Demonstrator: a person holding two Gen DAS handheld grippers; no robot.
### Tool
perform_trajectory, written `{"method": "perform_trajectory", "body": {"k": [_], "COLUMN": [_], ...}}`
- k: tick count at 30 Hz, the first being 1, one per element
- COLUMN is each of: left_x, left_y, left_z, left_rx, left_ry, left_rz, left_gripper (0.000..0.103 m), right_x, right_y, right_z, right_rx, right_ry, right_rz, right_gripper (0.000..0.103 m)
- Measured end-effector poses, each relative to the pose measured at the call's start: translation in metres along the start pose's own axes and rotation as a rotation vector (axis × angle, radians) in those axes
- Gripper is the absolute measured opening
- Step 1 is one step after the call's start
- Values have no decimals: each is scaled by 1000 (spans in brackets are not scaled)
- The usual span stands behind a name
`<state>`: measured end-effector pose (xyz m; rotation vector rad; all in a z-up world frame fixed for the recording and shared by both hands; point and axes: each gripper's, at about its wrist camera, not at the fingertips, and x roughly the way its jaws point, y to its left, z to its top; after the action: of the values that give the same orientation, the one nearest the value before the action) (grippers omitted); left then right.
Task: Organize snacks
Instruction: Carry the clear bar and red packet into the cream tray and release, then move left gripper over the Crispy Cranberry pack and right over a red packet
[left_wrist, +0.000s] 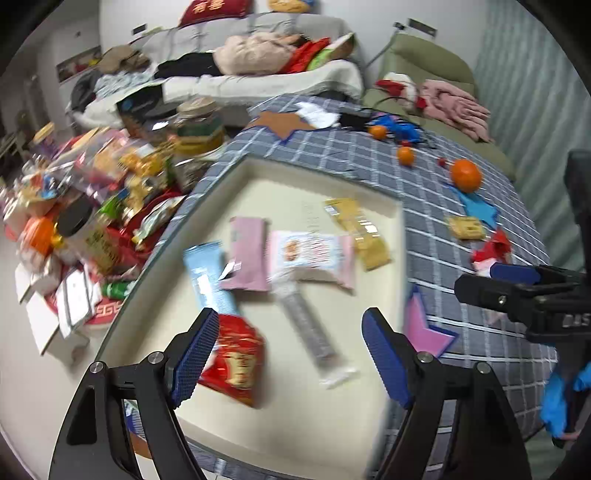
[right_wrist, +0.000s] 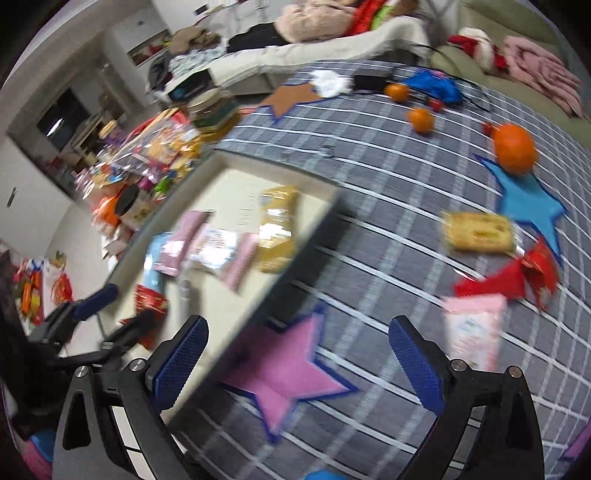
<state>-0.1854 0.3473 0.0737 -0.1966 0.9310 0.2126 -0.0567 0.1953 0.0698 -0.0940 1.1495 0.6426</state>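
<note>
Both grippers are empty, so this looks like the gap between 2 placements. The left gripper (left_wrist: 290, 356) hangs wide open over the shallow cream tray (left_wrist: 391, 206), its blue ribbed pads clear of everything. In the tray, from left: a glossy red foil packet (left_wrist: 236, 363), a pale blue wrapper (left_wrist: 205, 273), a pink sachet (left_wrist: 247, 254), a long clear-wrapped stick (left_wrist: 310, 328), a pink-and-white biscuit pack (left_wrist: 312, 256) and a crinkly yellow packet (left_wrist: 360, 232).

The right gripper (right_wrist: 297, 363) is spread wide above the pink felt star (right_wrist: 284, 363) on the grey checked tablecloth (right_wrist: 369, 155), holding nothing. Still loose on the cloth, to its right: a flat pink-and-white snack pack (right_wrist: 472, 334), a crumpled red wrapper (right_wrist: 517, 277) and, farther off, a square biscuit in clear film (right_wrist: 478, 230).

Likely next: swing the right gripper rightward, close on the pink pack's thin edge and carry it to the tray
</note>
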Motion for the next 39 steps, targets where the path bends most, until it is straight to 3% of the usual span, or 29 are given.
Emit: {"method": "perform_trajectory", "body": {"k": [9,16,22,23,28,35,39], "left_x": [-5,24,53,58,79,101,107], "left_y": [-76,-142,-181,-186,-207,-231,-230], "left_z": [7,0,3,5,15,21,20], "left_rx": [125,181,122,98,19,23,28], "left_ry": [11,124,224,239,268,255,240], "left_rz": [-87,-151,-193,-200,-190,-88,-96], "left_gripper": [83,84,84,84,84,84,85], "right_x": [-32,-47,-43,-47,-43,-42,-42], "right_y": [-97,-157,-193,-193,-176,-174,-175], "right_z": [-30,-60,-100,-104,-121,-133,-134], "right_rx": [179,292,331,307,141,103,101], "right_ry": [-27,-33,0,-35,-46,-133,-138], "right_rz": [-94,-148,-229,-239,-357,-351,-351], "right_gripper": [102,102,103,103,103,103,103]}}
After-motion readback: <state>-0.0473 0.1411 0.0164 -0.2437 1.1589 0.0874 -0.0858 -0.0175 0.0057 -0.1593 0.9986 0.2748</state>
